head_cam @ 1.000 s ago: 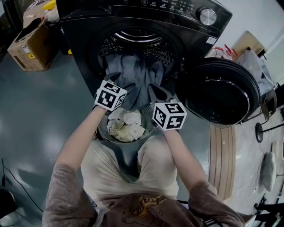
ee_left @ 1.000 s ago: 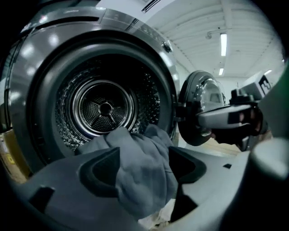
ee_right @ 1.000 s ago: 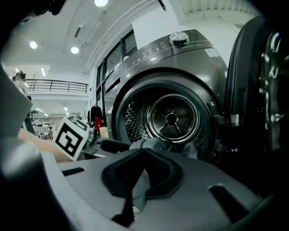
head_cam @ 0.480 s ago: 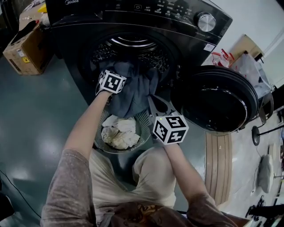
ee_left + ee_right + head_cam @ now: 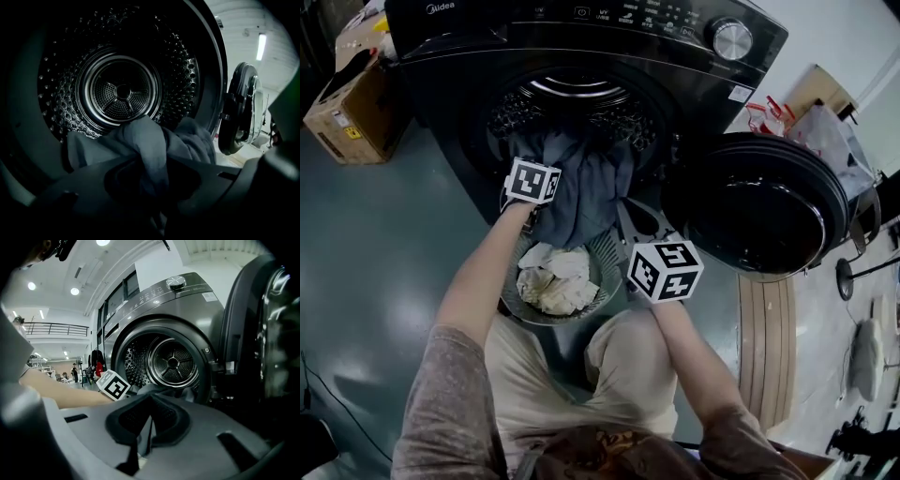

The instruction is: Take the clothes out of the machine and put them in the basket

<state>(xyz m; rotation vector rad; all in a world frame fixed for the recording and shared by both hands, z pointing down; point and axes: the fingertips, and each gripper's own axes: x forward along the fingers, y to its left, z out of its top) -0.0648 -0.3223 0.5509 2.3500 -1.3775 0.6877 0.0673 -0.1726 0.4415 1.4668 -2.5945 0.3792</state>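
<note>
Plainly the step in hand is the pulling-out: a blue-grey garment hangs over the lip of the washing machine, half out of the drum and drooping toward the basket. The basket stands just on the near side of the opening and already holds pale clothes. The left gripper has just been closing its jaws, and they now stand nearly together on a bunched fold of that garment, at its left side by the drum's mouth. The right gripper, nearer and to the right beside the open door, has its jaws almost touching, with what looks like a thin strip of the same cloth nipped between them (the gap is narrow, so this is my reading). Next, I judge, both should draw the garment nearward and down until its far end clears the drum, then part over the basket.
</note>
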